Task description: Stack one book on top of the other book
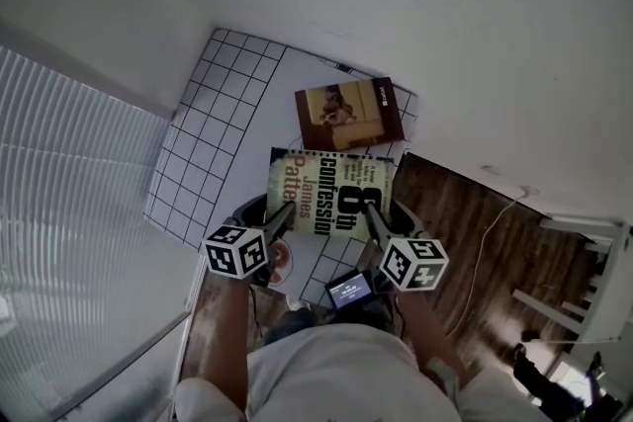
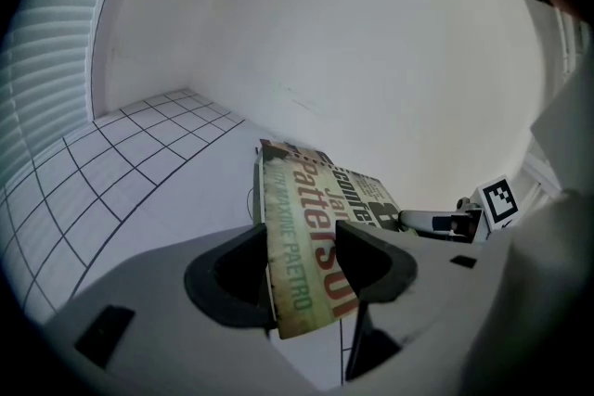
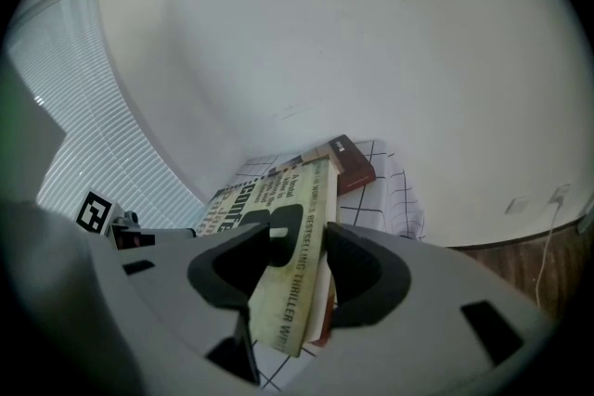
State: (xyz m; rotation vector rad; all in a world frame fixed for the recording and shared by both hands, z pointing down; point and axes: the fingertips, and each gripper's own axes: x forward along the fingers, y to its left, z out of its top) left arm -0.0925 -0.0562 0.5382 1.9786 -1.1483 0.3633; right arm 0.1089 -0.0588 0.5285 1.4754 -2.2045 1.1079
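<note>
A cream and green paperback [image 1: 331,195] is held level above the near part of the grid-patterned tablecloth [image 1: 213,128]. My left gripper [image 1: 287,211] is shut on its near left corner and my right gripper [image 1: 370,211] on its near right corner. In the left gripper view the paperback [image 2: 311,199] runs out from between the jaws of the left gripper [image 2: 302,248], with the right gripper [image 2: 445,222] beside it. The right gripper [image 3: 302,250] clamps the paperback [image 3: 295,227] by its spine edge. A brown book [image 1: 348,114] lies flat on the cloth just beyond, and the brown book [image 3: 353,162] shows past the paperback's far end.
A white wall [image 1: 445,5] stands behind the table. Window blinds [image 1: 69,173] run along the left. Wood floor [image 1: 475,232] with a white cable [image 1: 490,227] lies to the right, and a white piece of furniture [image 1: 603,282] stands at the far right.
</note>
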